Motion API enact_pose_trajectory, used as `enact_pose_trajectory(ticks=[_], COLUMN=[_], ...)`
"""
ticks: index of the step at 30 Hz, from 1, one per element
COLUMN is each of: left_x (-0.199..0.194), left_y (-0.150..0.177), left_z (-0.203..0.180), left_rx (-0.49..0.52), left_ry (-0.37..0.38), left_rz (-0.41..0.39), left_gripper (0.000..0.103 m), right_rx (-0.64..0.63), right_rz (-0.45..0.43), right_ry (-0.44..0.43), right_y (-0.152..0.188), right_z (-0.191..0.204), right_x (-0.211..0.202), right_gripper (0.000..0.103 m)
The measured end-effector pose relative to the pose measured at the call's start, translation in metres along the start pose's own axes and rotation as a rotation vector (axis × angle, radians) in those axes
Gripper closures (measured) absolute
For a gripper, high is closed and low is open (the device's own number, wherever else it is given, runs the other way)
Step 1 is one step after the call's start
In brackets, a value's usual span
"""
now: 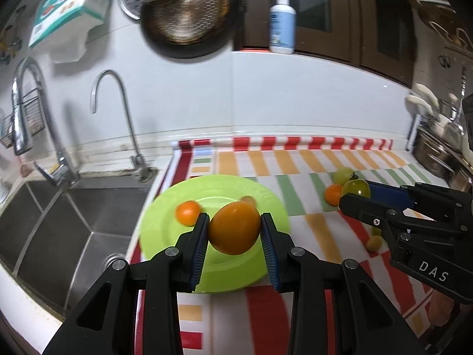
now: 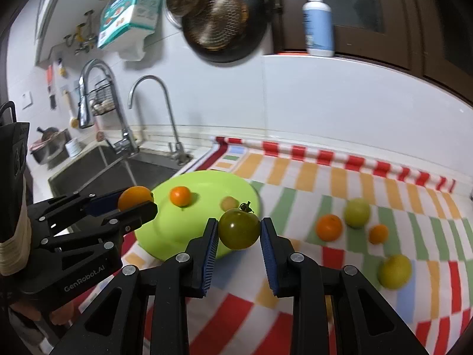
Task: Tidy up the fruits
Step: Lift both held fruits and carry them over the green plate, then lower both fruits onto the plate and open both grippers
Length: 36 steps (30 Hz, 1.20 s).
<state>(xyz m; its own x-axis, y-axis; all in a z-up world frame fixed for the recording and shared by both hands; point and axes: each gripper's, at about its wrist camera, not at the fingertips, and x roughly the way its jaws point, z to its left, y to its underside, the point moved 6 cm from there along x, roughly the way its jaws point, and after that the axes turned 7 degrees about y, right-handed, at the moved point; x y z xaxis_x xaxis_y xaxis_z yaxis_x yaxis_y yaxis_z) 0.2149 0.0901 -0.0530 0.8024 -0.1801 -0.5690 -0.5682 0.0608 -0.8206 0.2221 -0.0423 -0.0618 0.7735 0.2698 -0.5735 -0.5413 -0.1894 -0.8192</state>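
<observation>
My left gripper point(image 1: 234, 228) is shut on an orange fruit point(image 1: 233, 227) and holds it above the green plate point(image 1: 165, 224). It also shows in the right wrist view point(image 2: 139, 199) with the orange fruit point(image 2: 134, 196). My right gripper point(image 2: 239, 229) is shut on a green tomato point(image 2: 239, 228) over the plate's point(image 2: 165, 236) right edge; it also shows in the left wrist view point(image 1: 354, 190). A small orange fruit point(image 2: 180, 195) and a small tan fruit point(image 2: 228, 202) lie on the plate.
Loose fruits lie on the striped cloth point(image 2: 295, 183) to the right: an orange one point(image 2: 328, 227), a smaller orange one point(image 2: 378, 233), two yellow-green ones point(image 2: 357, 212) point(image 2: 394, 271). A steel sink point(image 1: 74, 213) with two taps is left of the plate. A pan point(image 1: 186, 14) hangs on the wall.
</observation>
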Motion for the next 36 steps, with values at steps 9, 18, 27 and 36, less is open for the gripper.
enact_pose_trajectory(ticks=[9, 18, 27, 36], left_x=[0.015, 0.055, 0.083, 0.088], left_y=[0.009, 0.023, 0.029, 0.025], left_z=[0.032, 0.052, 0.061, 0.064], left_rx=[-0.048, -0.07, -0.08, -0.081], left_ry=[-0.059, -0.068, -0.061, -0.081], left_rz=[0.032, 0.112, 0.166, 0.16], left_gripper=[0.068, 0.068, 0.068, 0.053], right_rx=[-0.062, -0.079, -0.064, -0.041], right_rz=[0.047, 0.138, 0.201, 0.208], right_ry=[-0.088, -0.122, -0.138, -0.116], right_y=[-0.008, 0.0, 0.008, 0.007], right_z=[0.032, 0.042, 0.044, 0.036], right_x=[0.041, 0.092, 0.129, 0.138], right_gripper=[0.073, 0.073, 0.073, 0.066])
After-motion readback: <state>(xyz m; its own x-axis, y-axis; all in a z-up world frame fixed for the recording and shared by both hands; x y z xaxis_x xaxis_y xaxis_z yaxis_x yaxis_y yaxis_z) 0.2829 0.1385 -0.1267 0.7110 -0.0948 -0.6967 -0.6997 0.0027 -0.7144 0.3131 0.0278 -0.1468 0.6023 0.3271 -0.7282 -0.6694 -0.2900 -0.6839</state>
